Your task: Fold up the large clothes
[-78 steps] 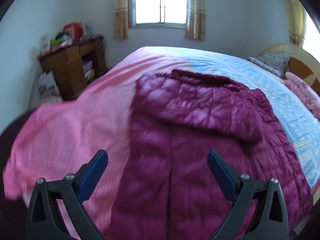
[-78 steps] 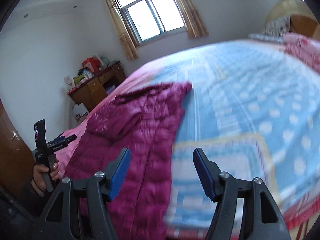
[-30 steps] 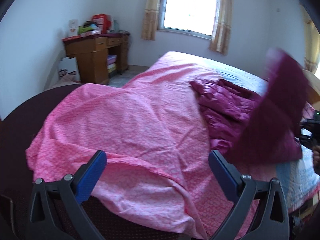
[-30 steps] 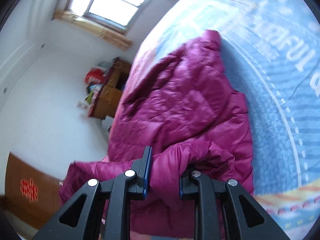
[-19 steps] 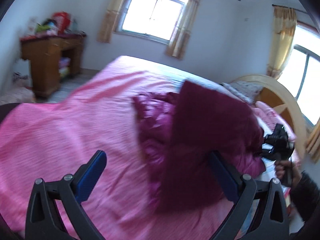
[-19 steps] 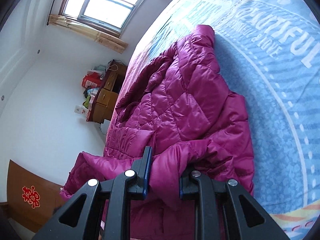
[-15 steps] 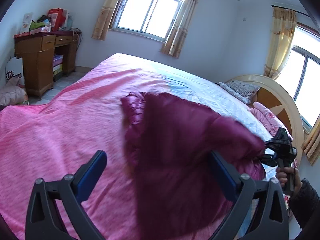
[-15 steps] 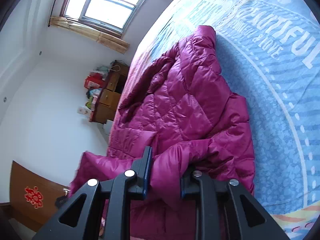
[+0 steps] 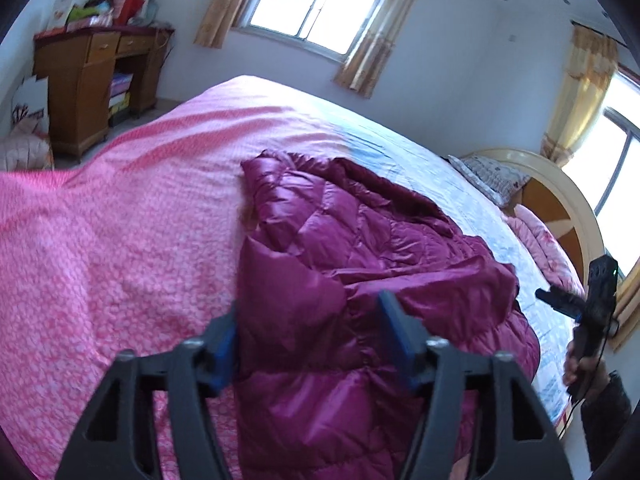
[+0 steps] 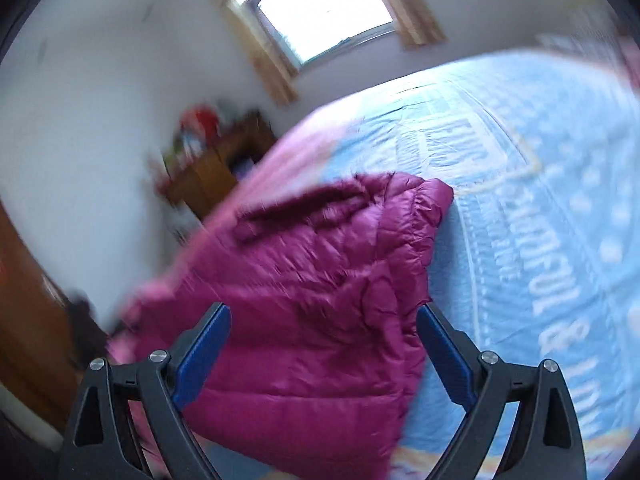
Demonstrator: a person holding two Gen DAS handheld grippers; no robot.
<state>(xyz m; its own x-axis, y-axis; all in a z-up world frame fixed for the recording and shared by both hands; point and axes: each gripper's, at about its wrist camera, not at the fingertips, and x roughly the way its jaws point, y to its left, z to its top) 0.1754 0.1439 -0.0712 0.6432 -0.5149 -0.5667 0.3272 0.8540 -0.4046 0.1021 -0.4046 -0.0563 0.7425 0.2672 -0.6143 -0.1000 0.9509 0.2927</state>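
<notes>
A magenta quilted down jacket (image 9: pixel 360 240) lies crumpled on the bed, where the pink sheet (image 9: pixel 120 220) meets the blue quilt (image 10: pixel 540 200). My left gripper (image 9: pixel 312 332) hovers low over the jacket's near edge. Its jaws are closing with a thick fold of the jacket between them, and the pads do not clearly press on it. In the blurred right wrist view the jacket (image 10: pixel 320 260) lies just beyond my right gripper (image 10: pixel 324 344). Those jaws are opening wide and hold nothing. A person's hand (image 9: pixel 580 364) grips the right tool at the bed's right side.
A wooden desk (image 9: pixel 92 68) piled with clutter stands against the far left wall. A curved headboard (image 9: pixel 560 200), a pillow (image 9: pixel 492 176) and a pink bundle (image 9: pixel 540 236) sit at the bed's right end. Curtained windows are behind the bed.
The right gripper has let go of the jacket fold, spread wide and lifted while rolling. The swung flap has settled on the bed. The left gripper moved over the jacket and its jaws narrowed.
</notes>
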